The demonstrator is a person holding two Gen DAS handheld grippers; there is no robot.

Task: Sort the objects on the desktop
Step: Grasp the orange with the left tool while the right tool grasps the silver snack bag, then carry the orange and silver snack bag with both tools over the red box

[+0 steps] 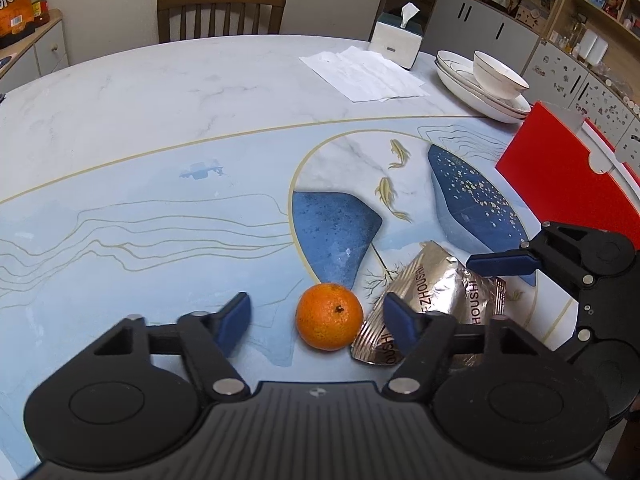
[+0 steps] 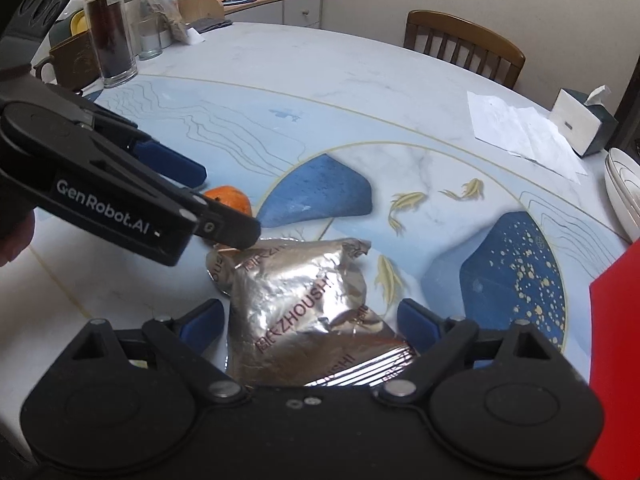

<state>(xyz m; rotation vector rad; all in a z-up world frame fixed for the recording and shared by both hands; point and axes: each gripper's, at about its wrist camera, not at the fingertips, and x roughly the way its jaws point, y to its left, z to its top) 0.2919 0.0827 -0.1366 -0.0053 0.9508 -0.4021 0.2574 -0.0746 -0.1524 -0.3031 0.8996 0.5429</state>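
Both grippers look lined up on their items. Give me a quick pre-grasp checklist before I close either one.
1. Left gripper open: ok, jaws spread wide.
2. Orange between the left fingers: ok, it sits in the gap, untouched.
3. Right gripper open: ok.
4. Foil packet between the right fingers: ok, it lies flat on the table.
5. Clearance between the two grippers: not ok, they crowd together over the packet.
6. Orange free of the packet: cannot tell, their edges meet in the left wrist view.
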